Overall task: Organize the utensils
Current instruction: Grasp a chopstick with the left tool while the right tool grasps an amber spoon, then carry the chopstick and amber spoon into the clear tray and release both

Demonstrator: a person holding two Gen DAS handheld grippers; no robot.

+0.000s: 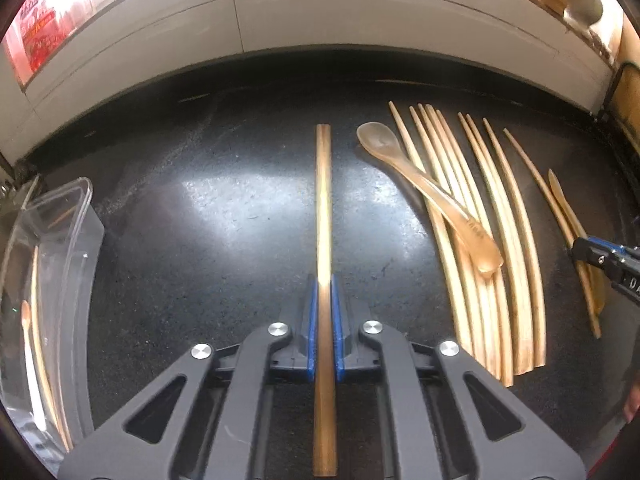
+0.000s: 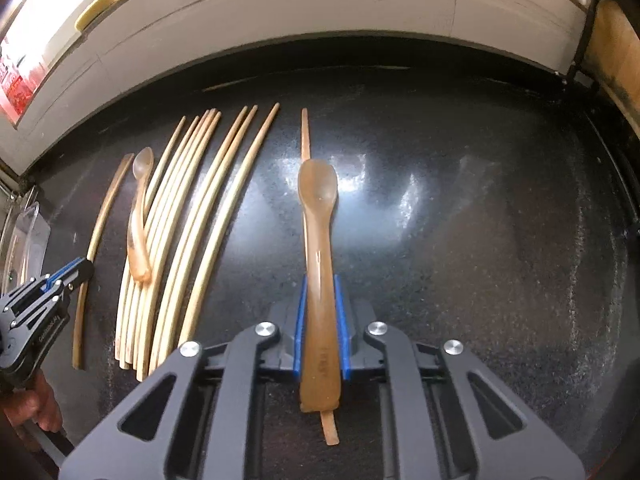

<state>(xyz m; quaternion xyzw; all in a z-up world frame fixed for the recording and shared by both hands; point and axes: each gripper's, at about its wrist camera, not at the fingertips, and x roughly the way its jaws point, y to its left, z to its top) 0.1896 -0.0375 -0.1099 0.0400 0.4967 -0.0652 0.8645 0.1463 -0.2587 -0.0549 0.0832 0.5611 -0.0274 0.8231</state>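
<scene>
Left wrist: nine loose chopsticks [image 1: 516, 248] (two spoons [image 1: 432, 196]).

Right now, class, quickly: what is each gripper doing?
Left gripper: shut on a single chopstick.
Right gripper: shut on a spoon, with a chopstick lying under it.

left tool [image 1: 324, 300] clamped, right tool [image 2: 320, 300] clamped
</scene>
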